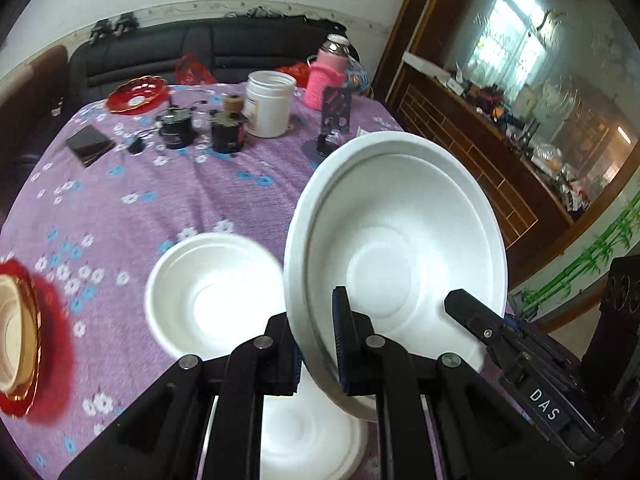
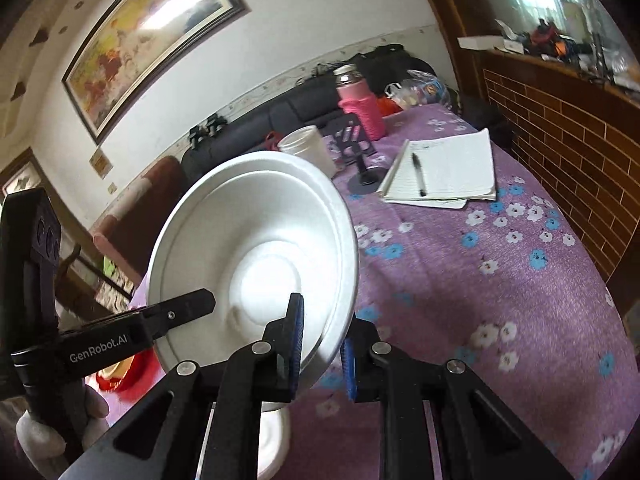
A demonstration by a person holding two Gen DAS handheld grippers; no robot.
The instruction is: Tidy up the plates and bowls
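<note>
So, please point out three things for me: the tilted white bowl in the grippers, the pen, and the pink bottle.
tilted white bowl (image 1: 400,240): left wrist view, on its inner wall.
pen (image 2: 419,174): right wrist view, on its barrel.
pink bottle (image 2: 362,114): right wrist view, on its knitted sleeve.

"DAS" on right hand-held gripper (image 1: 460,304) finger; "GenRobot.AI" on left hand-held gripper (image 2: 200,300) finger.

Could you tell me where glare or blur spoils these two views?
Left wrist view: the red dish at the left edge is smeared by blur, and the bowl on the table glares white. Right wrist view: the held bowl has a blown-out centre, and the framed painting reflects light.
</note>
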